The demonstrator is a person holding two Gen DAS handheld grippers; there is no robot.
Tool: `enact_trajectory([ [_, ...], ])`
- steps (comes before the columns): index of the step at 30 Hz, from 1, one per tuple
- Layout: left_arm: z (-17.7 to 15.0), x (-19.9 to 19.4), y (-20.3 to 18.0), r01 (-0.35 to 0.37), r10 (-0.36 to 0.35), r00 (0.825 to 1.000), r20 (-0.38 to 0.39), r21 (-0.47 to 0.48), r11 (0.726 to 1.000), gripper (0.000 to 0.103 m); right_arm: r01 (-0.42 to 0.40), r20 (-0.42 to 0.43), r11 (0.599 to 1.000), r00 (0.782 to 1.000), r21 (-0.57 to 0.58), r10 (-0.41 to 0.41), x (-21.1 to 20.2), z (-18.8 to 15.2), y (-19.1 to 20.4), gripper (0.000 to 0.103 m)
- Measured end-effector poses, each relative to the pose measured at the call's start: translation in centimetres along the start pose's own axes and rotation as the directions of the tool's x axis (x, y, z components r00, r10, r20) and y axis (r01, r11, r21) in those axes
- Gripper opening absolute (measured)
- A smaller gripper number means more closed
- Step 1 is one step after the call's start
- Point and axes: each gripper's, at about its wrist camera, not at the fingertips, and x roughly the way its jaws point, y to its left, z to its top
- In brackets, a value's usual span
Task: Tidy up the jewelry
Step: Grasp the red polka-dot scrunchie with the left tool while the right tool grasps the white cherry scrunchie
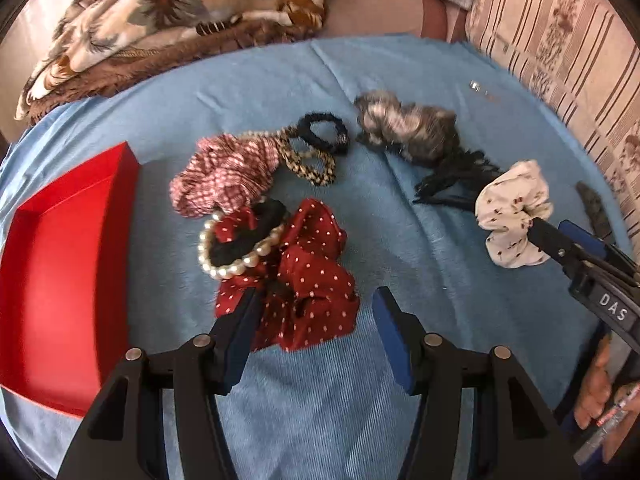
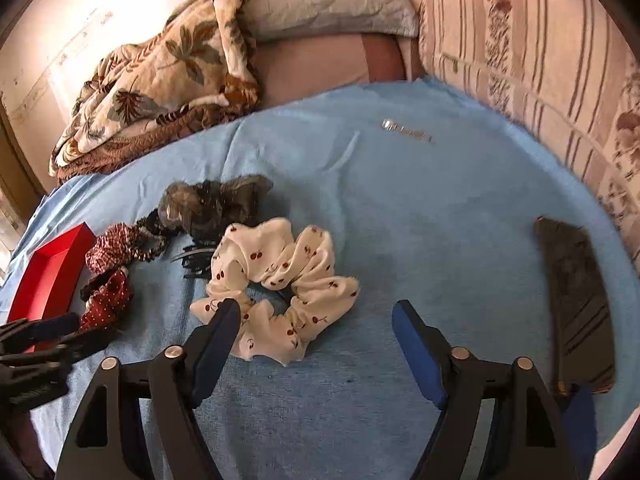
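On blue cloth [image 2: 400,200], white cherry-print scrunchie [image 2: 280,280] lies ruffled

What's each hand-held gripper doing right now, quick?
Left hand-held gripper: open, holding nothing, over the red polka-dot scrunchie.
Right hand-held gripper: open, holding nothing, at the white cherry scrunchie.

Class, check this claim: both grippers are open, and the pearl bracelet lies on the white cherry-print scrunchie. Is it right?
Not quite. The left wrist view shows the pearl bracelet lying on the dark red polka-dot scrunchie, not the white cherry-print scrunchie. Both the left gripper and right gripper are indeed open.
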Motion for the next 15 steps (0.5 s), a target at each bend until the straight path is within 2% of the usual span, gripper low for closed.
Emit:
enact_trajectory([
  [1, 0.0, 0.3, -0.1, 0.003, -0.003, 1.0, -0.007, -0.001, 1.0, 0.045, -0.001, -0.019, 1.0, 1.0, 0.005, 0.002, 0.4, 0.0, 0.0, 0.059],
  [2, 0.0, 0.7, -0.1, 0.01, -0.01, 1.0, -0.02, -0.003, 1.0, 0.021, -0.01, -0.03, 1.0, 0.999, 0.008, 0.01, 0.7, 0.0, 0.0, 0.053],
  [3, 0.0, 1.1, -0.2, -0.02, 0.019, 1.0, -0.019, -0.039, 0.999, 0.011, -0.022, -0.038, 1.0, 0.999, 0.01, 0.022, 0.8, -0.1, 0.1, 0.039],
  [4, -0.1, 1.1, 0.0, -0.021, 0.02, 1.0, -0.02, -0.049, 0.999, 0.008, -0.034, -0.045, 0.999, 0.998, 0.012, 0.034, 0.9, -0.1, 0.1, 0.027],
  [7, -0.3, -0.6, 0.3, 0.004, -0.002, 1.0, 0.018, -0.079, 0.997, 0.007, -0.053, -0.041, 0.999, 0.998, 0.006, 0.053, 0.8, -0.2, 0.3, 0.015],
  [15, -2.4, -7.4, 0.9, 0.078, -0.063, 0.99, 0.126, -0.117, 0.99, 0.007, -0.054, 0.007, 0.999, 0.999, -0.007, 0.054, -0.6, -0.3, 0.9, 0.008],
])
